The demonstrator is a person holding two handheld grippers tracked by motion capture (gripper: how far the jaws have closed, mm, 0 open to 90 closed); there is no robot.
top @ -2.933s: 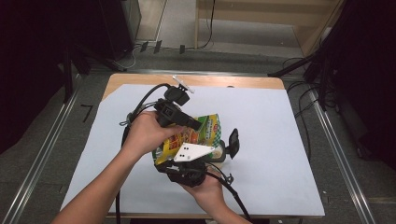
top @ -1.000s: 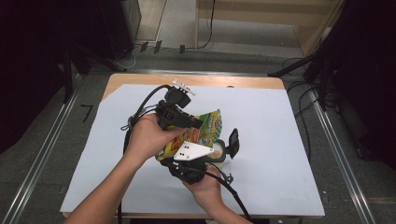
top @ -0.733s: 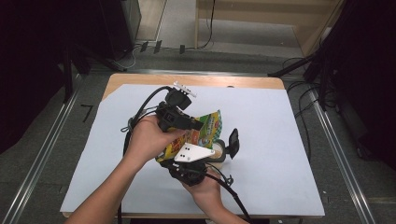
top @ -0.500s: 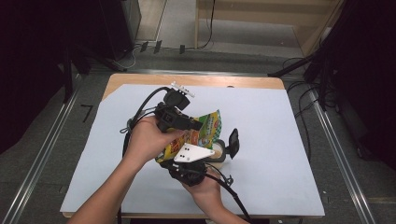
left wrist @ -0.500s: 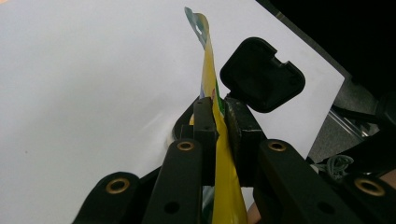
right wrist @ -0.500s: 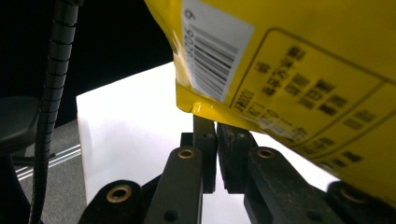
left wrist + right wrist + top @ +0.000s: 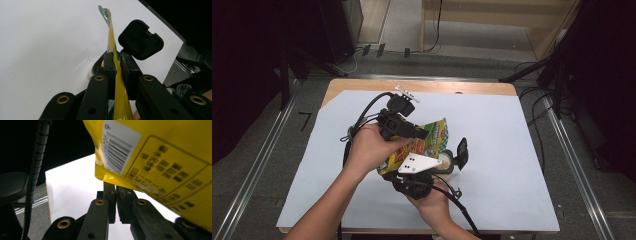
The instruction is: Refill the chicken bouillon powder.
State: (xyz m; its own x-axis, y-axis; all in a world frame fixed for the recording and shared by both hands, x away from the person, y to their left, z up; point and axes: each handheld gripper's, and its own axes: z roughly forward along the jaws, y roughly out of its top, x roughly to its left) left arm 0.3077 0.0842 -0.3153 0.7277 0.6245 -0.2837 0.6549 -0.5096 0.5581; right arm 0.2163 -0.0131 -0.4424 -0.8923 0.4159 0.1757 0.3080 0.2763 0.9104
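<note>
A yellow and green snack packet (image 7: 424, 145) is being held up off the white worktop (image 7: 512, 145), near its middle, between two hand-held tools. The left gripper (image 7: 117, 63) is clamping the packet edge-on, its jaws pressed tight on the thin foil with the hang-hole end (image 7: 106, 12) sticking out beyond them. The right gripper (image 7: 115, 195) is sitting just under the packet's barcode corner (image 7: 117, 147) with its jaws drawn together; whether they are pinching the bottom seam cannot be told. A small round container (image 7: 446, 162) with a black flip lid (image 7: 461, 152) is standing on the worktop just beside the packet, on its far-right side. Judging from this, the packet is being readied for opening or pouring, so the left grip should be staying firm near the seal while the right takes a definite bite on the opposite edge, keeping the packet's mouth over the container.
</note>
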